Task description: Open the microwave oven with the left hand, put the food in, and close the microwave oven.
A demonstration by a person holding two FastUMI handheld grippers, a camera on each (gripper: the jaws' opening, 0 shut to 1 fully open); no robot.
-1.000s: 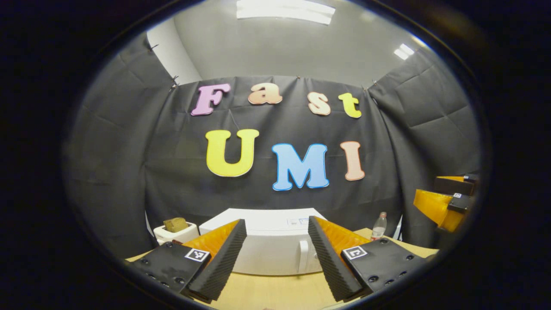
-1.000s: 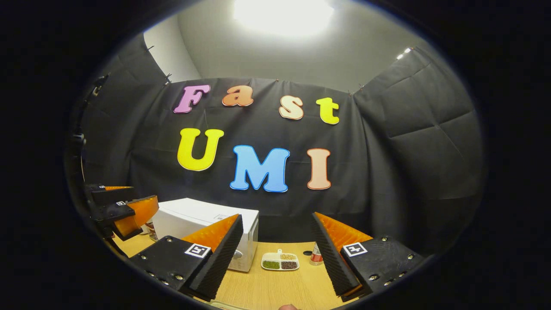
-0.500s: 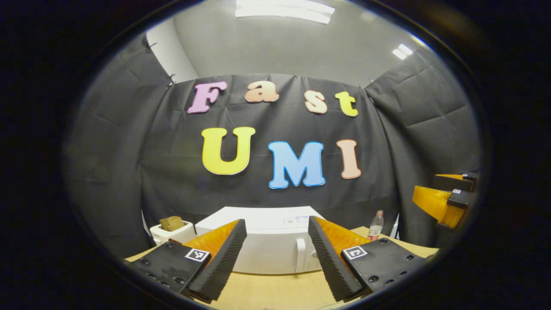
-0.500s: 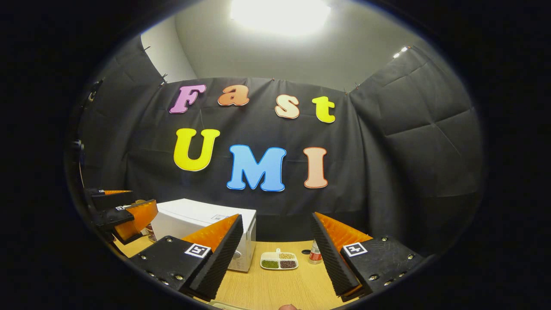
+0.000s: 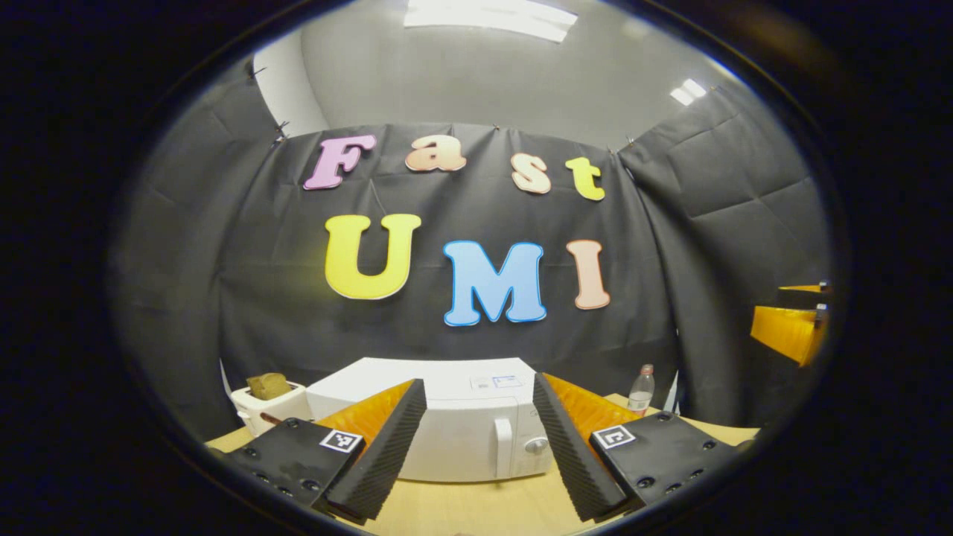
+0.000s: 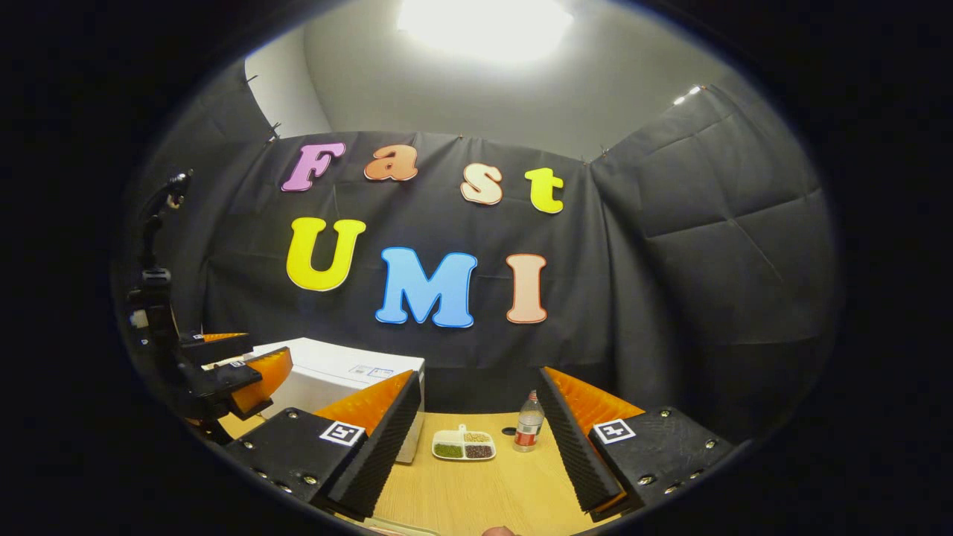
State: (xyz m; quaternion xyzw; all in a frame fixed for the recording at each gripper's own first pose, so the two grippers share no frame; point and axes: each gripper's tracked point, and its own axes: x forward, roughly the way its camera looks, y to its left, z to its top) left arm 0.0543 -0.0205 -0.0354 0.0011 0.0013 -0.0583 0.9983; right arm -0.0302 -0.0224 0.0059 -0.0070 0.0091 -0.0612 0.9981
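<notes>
Microwave sits lefter between unchanged open jaws.

Counting on the table: one microwave, sitting near the back edge. One toaster standing at its left with one slice of bread sticking out. One divided food tray and one bottle resting right of the microwave. Two grippers hovering.

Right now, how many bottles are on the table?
1. A single bottle stands upright on the table, just right of the divided food tray and well right of the microwave. Others could hide behind the microwave.
</notes>
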